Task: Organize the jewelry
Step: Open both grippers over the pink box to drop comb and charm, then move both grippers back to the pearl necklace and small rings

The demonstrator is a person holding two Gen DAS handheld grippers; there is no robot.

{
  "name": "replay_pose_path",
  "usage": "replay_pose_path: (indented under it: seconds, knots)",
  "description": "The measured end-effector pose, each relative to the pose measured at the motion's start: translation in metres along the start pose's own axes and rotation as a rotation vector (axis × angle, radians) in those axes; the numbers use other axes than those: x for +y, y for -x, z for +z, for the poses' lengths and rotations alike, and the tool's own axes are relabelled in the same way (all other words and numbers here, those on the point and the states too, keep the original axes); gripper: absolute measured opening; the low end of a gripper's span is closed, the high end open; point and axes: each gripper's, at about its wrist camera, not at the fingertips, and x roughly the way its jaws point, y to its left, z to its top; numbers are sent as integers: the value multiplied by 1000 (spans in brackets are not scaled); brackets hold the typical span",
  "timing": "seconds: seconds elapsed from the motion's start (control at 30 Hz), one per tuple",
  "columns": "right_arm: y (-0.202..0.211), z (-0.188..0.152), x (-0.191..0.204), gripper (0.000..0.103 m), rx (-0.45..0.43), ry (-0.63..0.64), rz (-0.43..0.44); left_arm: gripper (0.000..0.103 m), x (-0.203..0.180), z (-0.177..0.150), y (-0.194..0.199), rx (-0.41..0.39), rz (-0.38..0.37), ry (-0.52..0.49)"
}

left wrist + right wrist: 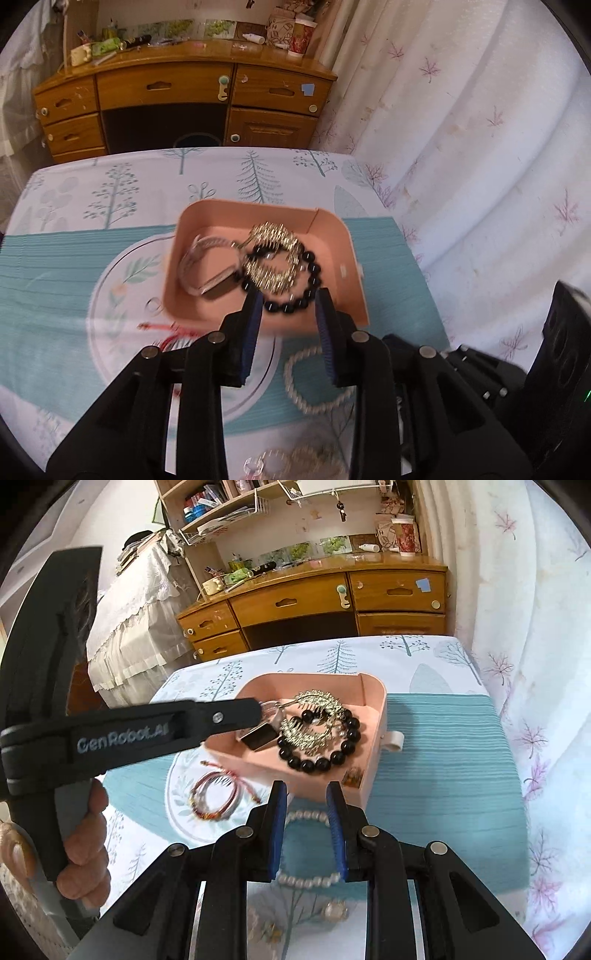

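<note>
A pink tray [343, 240] [376, 738] on the table holds a black bead bracelet [314, 269] [325, 762], a gold ornament [273, 236] [314, 723] and a silver watch [199, 266] [260, 734]. My left gripper [290, 299] is open and empty just above the tray's near edge; in the right wrist view its arm [229, 714] reaches over the tray's left side. My right gripper [306, 788] is open above a pearl bracelet [308, 878] [314, 391]. Red string bracelets [214, 794] [173, 332] lie left of the tray.
A gold watch [334, 910] and more gold jewelry [295, 458] lie near the table's front. A small item [352, 775] sits in the tray's near right corner. A wooden desk [184, 92] stands beyond the table; a curtain [461, 147] hangs at right.
</note>
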Motion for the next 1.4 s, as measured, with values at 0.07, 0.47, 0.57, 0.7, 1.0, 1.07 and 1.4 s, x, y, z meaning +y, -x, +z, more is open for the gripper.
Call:
replay_pose_path:
  seconds: [0.07,0.47,0.57,0.7,1.0,1.07,1.4]
  knots:
    - [14,-6,7,22,1,3,-9,26,0,-12,13,0,16,-13]
    - [81,-68,41,31,52,19,-47,27,5,-97,74,40,102,-80]
    - [88,-84,44,33,72,16,-51,27,8,-117,78,61,121,-93]
    - [95,-101,46,33,108,8,-64,27,12,-137,79,100,134,-100]
    - [82,-120,46,33,266,4,-21,27,15,-158,71,182,131,-101]
    - [73,-119,44,33,292,1,-19,27,18,-158,68,200,120,-87]
    - [37,-114,33,27,385,65,12,27,24,-148,45,274,92,-75]
